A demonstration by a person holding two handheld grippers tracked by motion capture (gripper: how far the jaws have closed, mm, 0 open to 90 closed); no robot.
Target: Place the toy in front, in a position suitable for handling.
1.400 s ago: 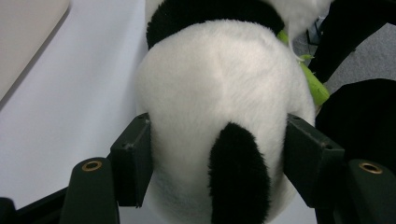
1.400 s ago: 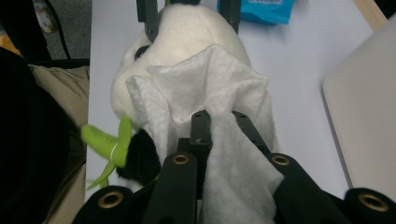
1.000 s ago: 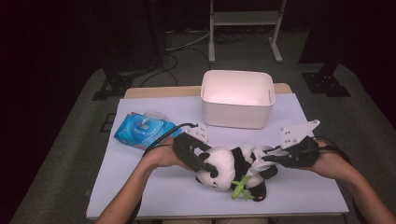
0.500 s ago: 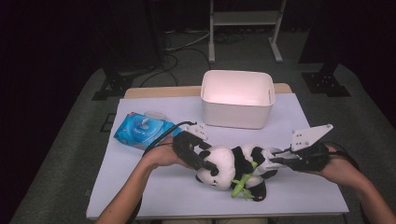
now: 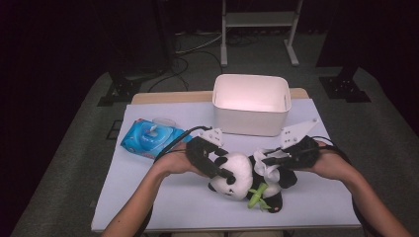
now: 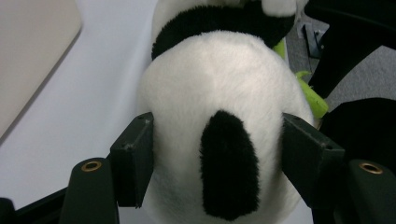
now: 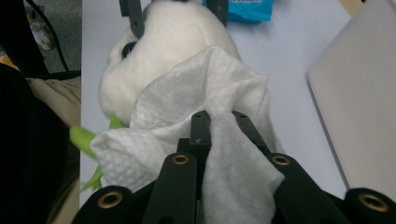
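Left claw (image 6: 217,154) grips the panda (image 5: 247,175) (head), right claw (image 7: 219,123) pinches a wipe (image 7: 187,126).

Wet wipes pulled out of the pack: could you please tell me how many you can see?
1: a white wipe clamped in the right gripper, draped against the panda. More may be hidden inside the blue pack.

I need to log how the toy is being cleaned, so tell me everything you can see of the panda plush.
The panda plush is a soft, fluffy toy, white with black ears, limbs and eye patches, and green bamboo-like leaves at its front. It lies on the white table, in front of the white bin. The left gripper clamps its round head from both sides. The right gripper, shut on a white wipe, presses the wipe against its body.
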